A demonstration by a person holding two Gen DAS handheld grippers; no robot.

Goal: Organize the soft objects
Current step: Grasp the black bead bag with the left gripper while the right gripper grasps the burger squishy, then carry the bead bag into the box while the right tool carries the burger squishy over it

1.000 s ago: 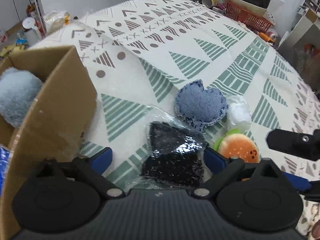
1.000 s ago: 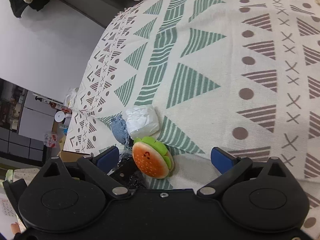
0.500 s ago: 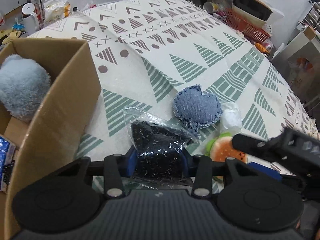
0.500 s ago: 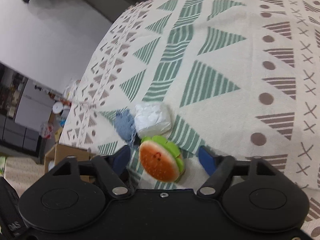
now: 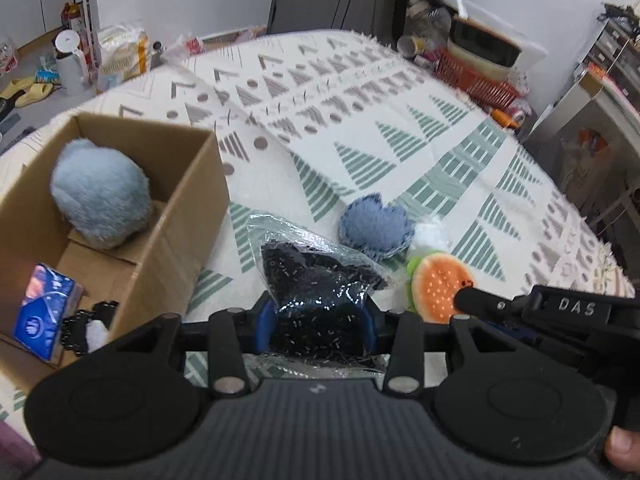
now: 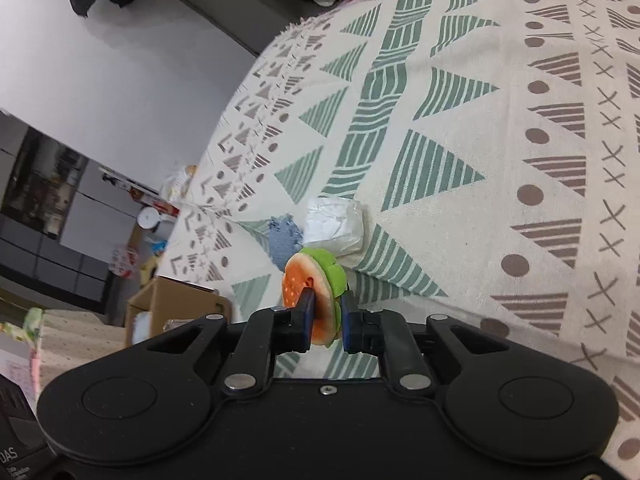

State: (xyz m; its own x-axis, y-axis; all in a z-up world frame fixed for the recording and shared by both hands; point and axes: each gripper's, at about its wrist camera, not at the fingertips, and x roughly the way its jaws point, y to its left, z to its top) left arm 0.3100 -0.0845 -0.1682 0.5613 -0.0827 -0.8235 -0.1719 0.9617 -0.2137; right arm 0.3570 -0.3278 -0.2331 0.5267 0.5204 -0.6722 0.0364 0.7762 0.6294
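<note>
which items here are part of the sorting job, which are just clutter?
Job: black beaded bag in left gripper; burger plush in right gripper; denim pouch; white bundle; cardboard box.

Clutter: orange basket; white kettle.

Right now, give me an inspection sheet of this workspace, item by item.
Surface: patterned cloth covers it.
Job's things: cardboard box holds a fluffy blue ball and a tissue pack; denim pad and white packet lie on the cloth.
Clutter: orange basket and bowls at the far edge.
Grippers: left hand-held gripper shut on the black bead bag; right hand-held gripper shut on the burger toy.
Cables: nothing seen.
Surroundings: floor clutter, a white jug.
</note>
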